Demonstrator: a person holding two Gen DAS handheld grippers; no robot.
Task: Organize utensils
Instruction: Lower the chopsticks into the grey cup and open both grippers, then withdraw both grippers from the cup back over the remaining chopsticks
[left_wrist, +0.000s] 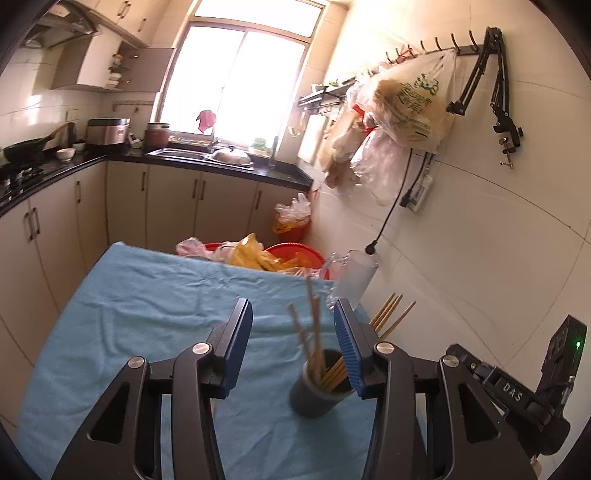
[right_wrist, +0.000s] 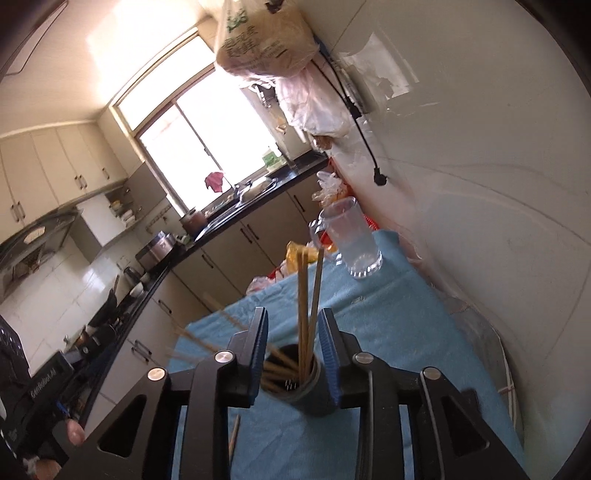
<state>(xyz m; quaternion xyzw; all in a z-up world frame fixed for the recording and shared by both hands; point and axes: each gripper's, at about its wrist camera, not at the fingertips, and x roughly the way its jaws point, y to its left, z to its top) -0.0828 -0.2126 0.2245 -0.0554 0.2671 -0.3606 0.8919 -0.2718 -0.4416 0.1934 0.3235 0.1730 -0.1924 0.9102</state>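
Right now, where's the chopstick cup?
The cup stands on the blue cloth, between the right claw fingers in its view; in the left view it sits low and right of centre, nearer than the glass mug.

You are looking into a narrow kitchen. A large window (left_wrist: 240, 77) at the upper centre of the left wrist view admits strong daylight — the panes are overexposed. Below it, a black countertop (left_wrist: 221, 164) carries a steel sink (left_wrist: 201, 154) and runs along beige base cabinets (left_wrist: 166, 206) toward the left edge. Upper left: a range hood (left_wrist: 59, 27) and beige wall cabinets (left_wrist: 122, 16). The right half of the frame is a white tiled wall (left_wrist: 480, 221) with a hook rail (left_wrist: 436, 46) — plastic bags (left_wrist: 402, 107) hang from it. A blue cloth (left_wrist: 147, 314) covers the table at lower centre.
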